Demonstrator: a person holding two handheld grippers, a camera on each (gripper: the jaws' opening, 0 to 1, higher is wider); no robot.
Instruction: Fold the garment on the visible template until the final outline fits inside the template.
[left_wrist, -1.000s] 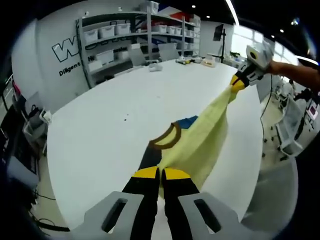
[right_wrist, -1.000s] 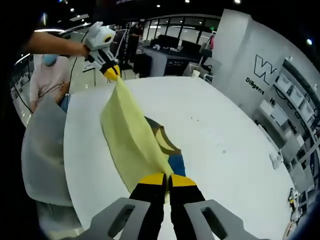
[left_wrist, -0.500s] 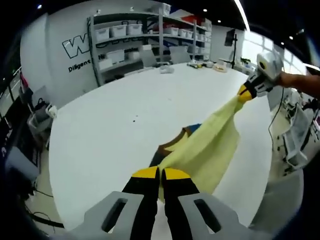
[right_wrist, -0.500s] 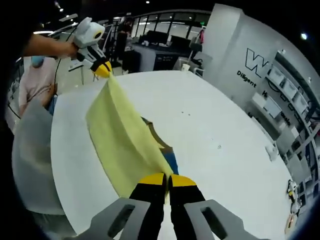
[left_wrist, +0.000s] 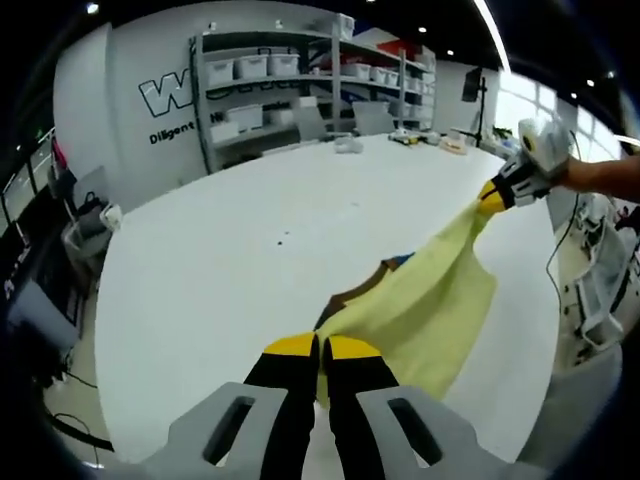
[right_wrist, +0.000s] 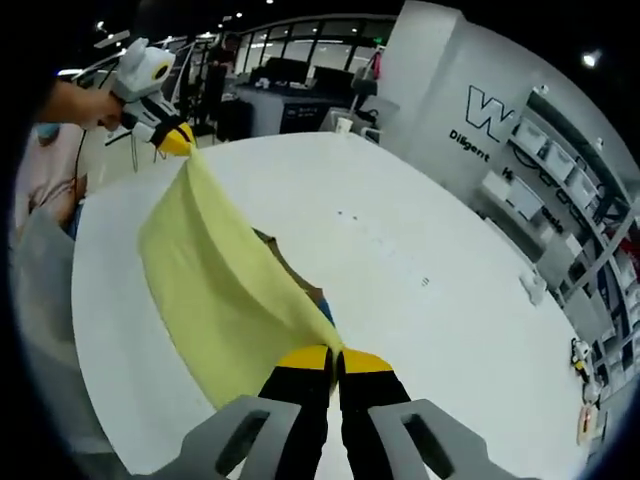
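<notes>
A broad white table (left_wrist: 230, 240) with a rounded edge fills the middle of both views, inside a large workshop. In the left gripper view, grey shelving (left_wrist: 290, 85) with pale bins stands at the upper left against a lettered wall. At bottom centre the left gripper (left_wrist: 320, 350) has its yellow-tipped jaws pressed together on a corner of the yellow garment (left_wrist: 425, 305). The soft, matte cloth stretches up to the right, hanging as a sagging sheet above the table, with a brown collar band (left_wrist: 355, 290) and a bit of blue showing behind it. At the upper right the right gripper (left_wrist: 492, 196), in a person's hand, pinches the far corner.

In the right gripper view the same cloth spans from upper left to bottom centre.
</notes>
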